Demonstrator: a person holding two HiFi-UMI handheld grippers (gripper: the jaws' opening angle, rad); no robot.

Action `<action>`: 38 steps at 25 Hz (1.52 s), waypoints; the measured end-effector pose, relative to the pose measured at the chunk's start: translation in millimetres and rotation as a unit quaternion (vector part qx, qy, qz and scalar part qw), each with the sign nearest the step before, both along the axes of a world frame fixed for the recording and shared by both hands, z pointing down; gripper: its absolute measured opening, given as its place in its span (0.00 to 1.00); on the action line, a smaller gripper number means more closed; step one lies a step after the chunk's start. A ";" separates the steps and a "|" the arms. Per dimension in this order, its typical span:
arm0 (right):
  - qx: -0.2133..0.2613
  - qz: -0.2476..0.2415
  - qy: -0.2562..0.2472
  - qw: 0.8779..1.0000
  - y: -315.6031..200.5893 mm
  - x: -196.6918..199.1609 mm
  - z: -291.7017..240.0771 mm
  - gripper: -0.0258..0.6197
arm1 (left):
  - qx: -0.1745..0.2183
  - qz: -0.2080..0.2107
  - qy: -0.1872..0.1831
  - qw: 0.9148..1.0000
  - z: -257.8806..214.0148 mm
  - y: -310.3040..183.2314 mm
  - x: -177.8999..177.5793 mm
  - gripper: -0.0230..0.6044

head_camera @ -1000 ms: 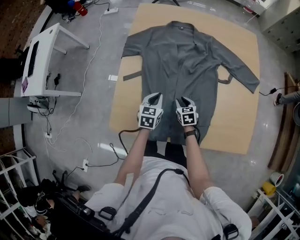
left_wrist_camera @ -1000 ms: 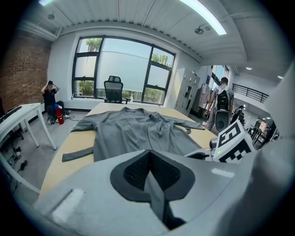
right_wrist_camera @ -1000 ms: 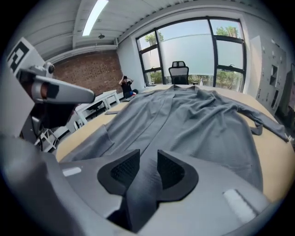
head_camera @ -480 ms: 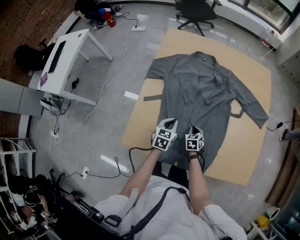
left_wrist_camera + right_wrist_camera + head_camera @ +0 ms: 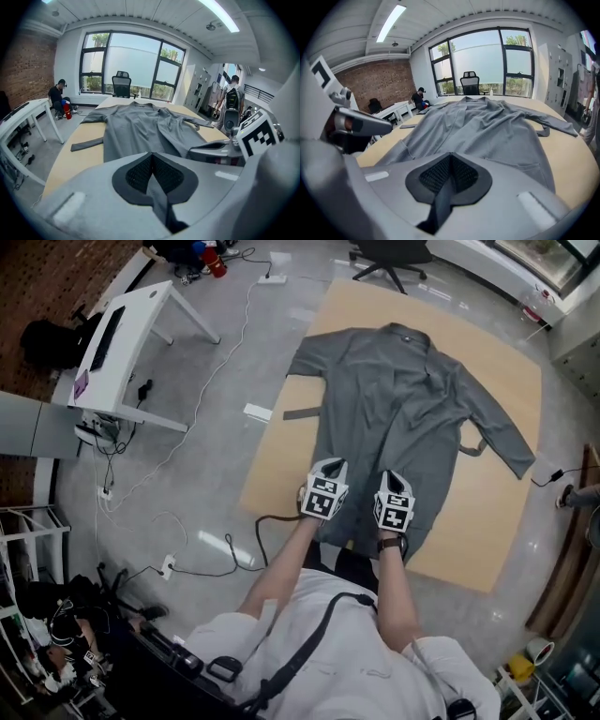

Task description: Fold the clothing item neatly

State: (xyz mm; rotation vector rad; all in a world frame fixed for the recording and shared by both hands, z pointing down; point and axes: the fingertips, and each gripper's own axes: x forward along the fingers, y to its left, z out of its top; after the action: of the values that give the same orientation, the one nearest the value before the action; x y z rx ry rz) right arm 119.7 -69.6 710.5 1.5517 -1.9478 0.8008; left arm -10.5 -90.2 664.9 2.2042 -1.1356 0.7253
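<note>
Tan board [image 5: 281, 465]: right hand-held gripper [image 5: 394, 478] newly tight on robe [image 5: 394, 399] hem

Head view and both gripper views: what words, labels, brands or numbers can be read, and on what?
No legible text anywhere.
Left gripper and right gripper cubes: black-and-white square patterns only, no letters.
Purple item on the white desk: too small to read.
Grey garment: no label visible.

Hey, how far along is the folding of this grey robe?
Done: the long grey fabric robe lies spread flat, sleeves out, on the tan wooden board. In hand: left gripper and right gripper are each shut on its near hem. Left: every fold, none is made yet.
</note>
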 end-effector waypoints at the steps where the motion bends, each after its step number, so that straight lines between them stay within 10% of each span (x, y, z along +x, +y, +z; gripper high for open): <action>1: 0.007 0.005 -0.008 1.000 -4.6 0.1 -6.0 0.05 | -0.003 0.000 -0.009 1.000 4.1 -2.5 -0.9 0.04; 10: 0.024 0.008 -0.047 0.999 -8.2 10.6 -30.1 0.05 | -0.049 0.054 -0.032 0.997 47.5 10.7 33.7 0.23; 23: 0.022 -0.003 -0.067 0.998 -6.9 10.7 -20.4 0.06 | -0.110 0.052 -0.096 0.988 111.7 20.3 43.0 0.10; 31: 0.031 0.004 -0.082 0.996 -9.5 16.3 -32.3 0.05 | -0.068 0.066 -0.019 0.995 60.6 25.1 55.4 0.05; 38: 0.039 -0.023 -0.143 0.989 -17.7 1.8 -49.0 0.06 | -0.115 0.057 0.071 0.989 37.6 35.0 61.7 0.05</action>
State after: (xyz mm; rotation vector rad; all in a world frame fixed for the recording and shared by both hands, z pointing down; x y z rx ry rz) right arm 121.6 -87.3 661.6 1.4964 -2.2348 0.9828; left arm 51.2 -55.2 702.5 2.0996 -0.8178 0.6968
